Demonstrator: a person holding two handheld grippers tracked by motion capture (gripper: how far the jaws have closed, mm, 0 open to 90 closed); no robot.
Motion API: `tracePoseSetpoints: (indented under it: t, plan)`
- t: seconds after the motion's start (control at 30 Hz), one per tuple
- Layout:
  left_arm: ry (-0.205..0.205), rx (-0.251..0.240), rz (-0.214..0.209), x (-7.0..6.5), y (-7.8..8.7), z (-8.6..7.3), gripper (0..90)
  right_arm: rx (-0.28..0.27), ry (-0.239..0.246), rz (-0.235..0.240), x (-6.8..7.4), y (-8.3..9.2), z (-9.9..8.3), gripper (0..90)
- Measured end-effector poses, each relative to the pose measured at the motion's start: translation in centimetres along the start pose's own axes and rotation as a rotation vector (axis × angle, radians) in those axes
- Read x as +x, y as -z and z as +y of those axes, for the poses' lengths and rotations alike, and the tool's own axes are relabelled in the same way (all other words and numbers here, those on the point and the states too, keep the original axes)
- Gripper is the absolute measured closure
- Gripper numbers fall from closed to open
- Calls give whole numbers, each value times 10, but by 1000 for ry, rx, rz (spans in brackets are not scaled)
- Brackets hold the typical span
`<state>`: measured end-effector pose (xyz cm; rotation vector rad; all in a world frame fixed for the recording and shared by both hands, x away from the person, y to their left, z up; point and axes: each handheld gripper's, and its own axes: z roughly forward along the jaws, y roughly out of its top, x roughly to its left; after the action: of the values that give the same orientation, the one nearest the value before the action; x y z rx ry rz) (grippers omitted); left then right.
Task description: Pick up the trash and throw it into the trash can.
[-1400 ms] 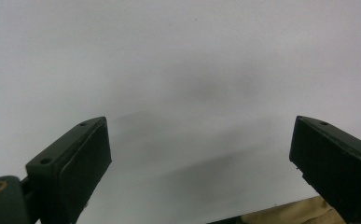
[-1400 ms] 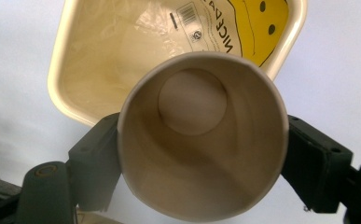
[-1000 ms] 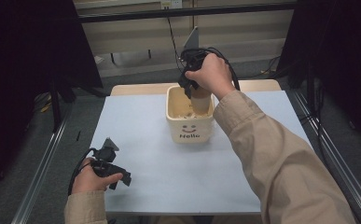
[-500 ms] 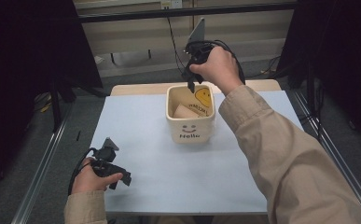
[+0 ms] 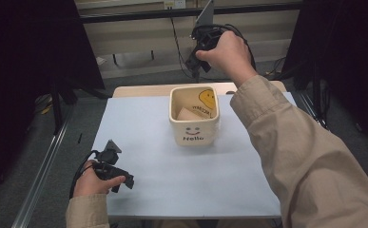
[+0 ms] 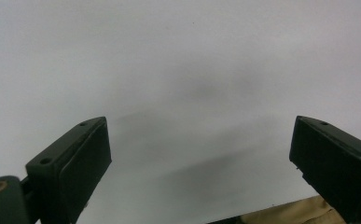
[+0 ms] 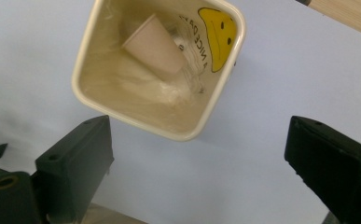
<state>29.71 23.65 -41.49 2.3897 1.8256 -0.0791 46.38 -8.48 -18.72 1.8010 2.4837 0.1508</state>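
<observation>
A cream square bin with a smiley and "Hello" on its front stands on the white table. Inside it lies a tan paper cup on its side, against a clear bag printed with a yellow face. My right gripper is held high above and behind the bin, open and empty; its own view looks down into the bin and onto the cup. My left gripper rests low near the table's front left, open, nothing between its jaws.
A wooden tabletop edge shows behind the white sheet. Metal rails run along the left, and another rail along the right. Dark curtains flank the table. Cables hang at the back wall.
My right gripper has risen out of the bin and gone up and back, leaving the paper cup lying inside. The left hand has stayed put.
</observation>
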Motion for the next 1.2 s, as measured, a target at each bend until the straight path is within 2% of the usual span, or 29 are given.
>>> tracePoseSetpoints:
  t: [0.3, 0.33, 0.37, 0.4, 0.53, 0.6, 0.73, 0.8, 0.87, 0.9, 0.97, 1.2]
  plan:
    - [11, 1, -12, -1, 0, -1, 52, -8, 8, -14, -4, 6, -3, 70]
    - [2, -6, -1, 0, 0, -2, 52, -6, 7, -17, -4, 6, -4, 70]
    - [12, -9, 2, -1, -1, -2, 52, -7, 12, -18, -4, 6, -4, 70]
    - [15, -3, -8, -1, 0, -3, 52, -7, 9, -19, -4, 6, -5, 70]
    - [9, 2, -7, 1, 2, -4, 52, -16, 17, -14, -6, 7, -9, 70]
    - [19, -6, -2, 0, 0, -4, 52, -15, 19, -23, -8, 7, -12, 69]
    - [6, 1, -3, 0, 2, -3, 52, -14, 12, -21, -16, 5, -22, 69]
    - [19, -11, -7, -1, 2, -3, 53, -12, 5, -25, -23, 3, -28, 70]
    - [7, -5, 1, 0, 2, -3, 52, -15, -3, -40, -29, 0, -34, 70]
    - [14, -4, -11, -1, 2, -3, 52, -13, -7, -39, -32, -1, -37, 70]
    - [11, -9, -3, -1, 2, -3, 52, -14, -9, -33, -35, -3, -40, 71]
    - [13, -13, 1, -1, 3, -4, 52, -6, -24, -40, -58, -17, -67, 74]
